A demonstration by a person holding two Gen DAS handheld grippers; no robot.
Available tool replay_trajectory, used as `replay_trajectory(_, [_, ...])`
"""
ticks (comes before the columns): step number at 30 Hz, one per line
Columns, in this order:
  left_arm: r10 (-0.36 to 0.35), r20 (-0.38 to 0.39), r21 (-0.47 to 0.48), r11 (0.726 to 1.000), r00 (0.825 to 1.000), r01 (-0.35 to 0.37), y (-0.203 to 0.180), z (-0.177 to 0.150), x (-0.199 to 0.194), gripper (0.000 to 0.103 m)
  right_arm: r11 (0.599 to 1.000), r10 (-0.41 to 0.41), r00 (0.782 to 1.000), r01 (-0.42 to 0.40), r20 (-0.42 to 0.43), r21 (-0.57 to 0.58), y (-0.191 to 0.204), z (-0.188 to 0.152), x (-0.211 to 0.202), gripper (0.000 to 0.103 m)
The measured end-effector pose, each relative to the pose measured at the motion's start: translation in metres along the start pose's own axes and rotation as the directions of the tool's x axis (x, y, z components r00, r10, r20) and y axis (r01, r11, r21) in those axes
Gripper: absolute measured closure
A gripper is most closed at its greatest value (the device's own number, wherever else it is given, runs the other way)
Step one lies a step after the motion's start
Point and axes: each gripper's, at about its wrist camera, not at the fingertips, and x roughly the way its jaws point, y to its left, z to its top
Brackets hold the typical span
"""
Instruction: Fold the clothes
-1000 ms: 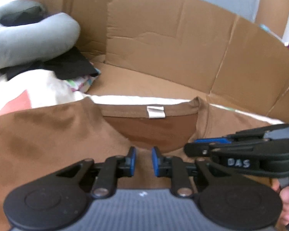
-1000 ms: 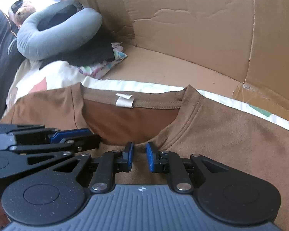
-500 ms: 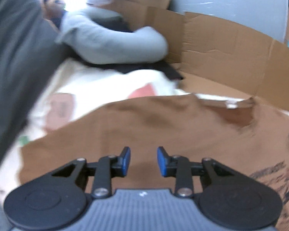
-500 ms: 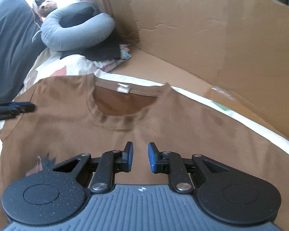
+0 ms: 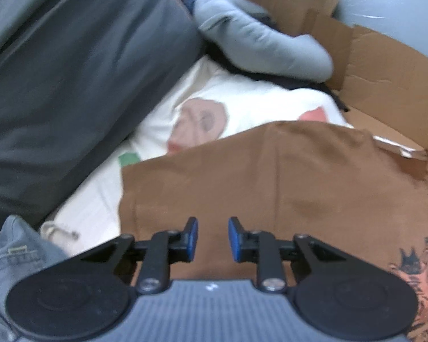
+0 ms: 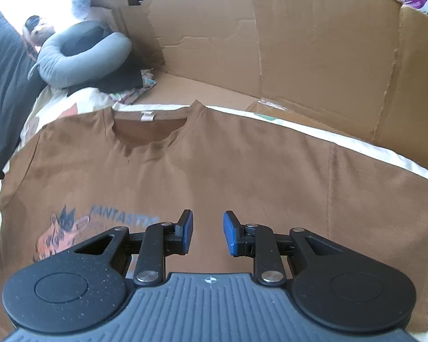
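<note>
A brown T-shirt (image 6: 214, 171) lies flat, front up, on a white patterned sheet, its collar toward the cardboard wall and a printed graphic (image 6: 65, 228) on the chest. In the left wrist view the shirt's left sleeve and shoulder (image 5: 271, 185) fill the middle. My left gripper (image 5: 212, 238) is open and empty, just above the left sleeve near its hem. My right gripper (image 6: 207, 232) is open and empty, above the chest right of the graphic.
A cardboard wall (image 6: 299, 42) stands behind the shirt. A grey neck pillow (image 6: 80, 54) on dark clothes lies at the back left. A dark grey pillow (image 5: 71, 71) borders the left. Denim fabric (image 5: 11, 250) lies at the near left. The white sheet (image 5: 242, 99) shows beyond the sleeve.
Both grippers have drawn back from the collar and opened wider. The left one swung out over the left sleeve; the right one rose back over the chest.
</note>
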Motion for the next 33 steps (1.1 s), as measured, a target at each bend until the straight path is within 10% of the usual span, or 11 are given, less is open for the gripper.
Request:
replay_trajectory(20, [0.168,-0.146,-0.065,0.982,0.975,-0.178,0.041,-0.016,0.016,0.074,0.993,-0.028,0.998,0.035,-0.062,0.116,-0.014,-0.062,-0.042,0.073])
replay_trajectory(25, [0.11,-0.187,-0.088,0.988,0.976,-0.128,0.034,-0.006,-0.007,0.043,0.975,-0.022,0.999,0.032,-0.05,0.221,-0.029,-0.056,-0.069,0.072])
replay_trajectory(33, [0.004,-0.228,-0.046,0.999,0.974,-0.015,0.001,0.024,-0.073,0.036,0.955,-0.051,0.999,0.053,-0.016,0.292,-0.048,-0.017,-0.13,0.064])
